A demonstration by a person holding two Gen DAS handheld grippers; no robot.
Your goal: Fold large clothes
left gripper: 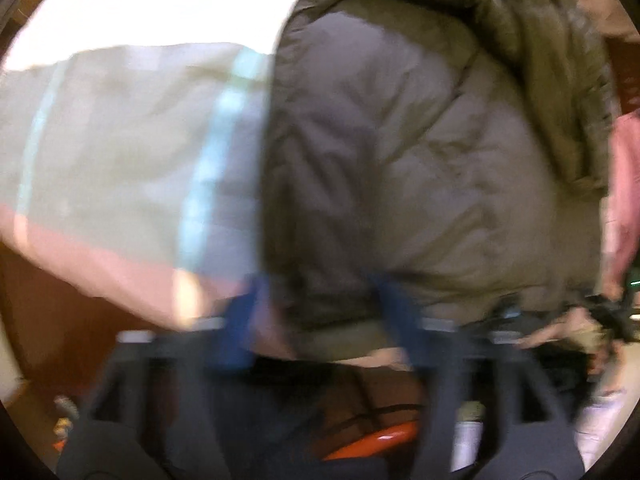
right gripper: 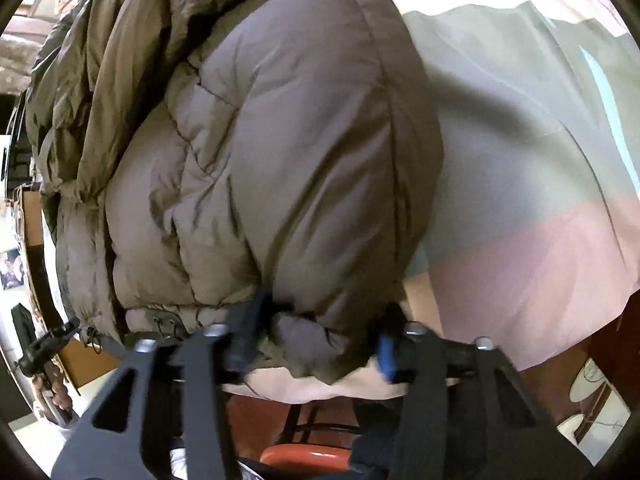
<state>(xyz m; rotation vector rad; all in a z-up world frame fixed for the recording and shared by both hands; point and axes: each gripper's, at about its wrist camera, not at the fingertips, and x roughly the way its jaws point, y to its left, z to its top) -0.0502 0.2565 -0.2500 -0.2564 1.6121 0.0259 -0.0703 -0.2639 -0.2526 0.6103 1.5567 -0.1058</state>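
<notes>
Nearest the right wrist camera, the right gripper [right gripper: 316, 336] is spread wide, its 2 blue-tipped fingers [right gripper: 386, 354] straddling a bunched lobe of the puffer jacket [right gripper: 280, 140] at its hem. The fabric sits between the fingers, but whether they pinch it or only bracket it is not clear; the wide spread suggests a loose hold at best. Just left of the fingers, the hem's drawcord and toggle [right gripper: 162, 324] dangle free.

In the left wrist view, which is heavily blurred, the left gripper [left gripper: 320, 312] meets the same hem, with its fingers [left gripper: 240, 320] also set apart and jacket fabric bulging between them. I cannot tell whether it is clamped or merely resting against the cloth.

Both tools sit at the near edge, probably because the hem is the firmest line to lift a bulky coat by: taking it at 2 spaced points would keep the padded body from sagging in the middle as it is turned over.

Beyond the grippers, the olive-grey jacket lies in a thick mound on a bedsheet [right gripper: 520, 160] with pale green, pink and white bands. Its darker hood or collar [right gripper: 100, 60] is heaped at the far end. The jacket looks partly gathered, not yet a neat fold.

Below the bed edge, an orange stool seat [right gripper: 304, 454] shows under the tools.
</notes>
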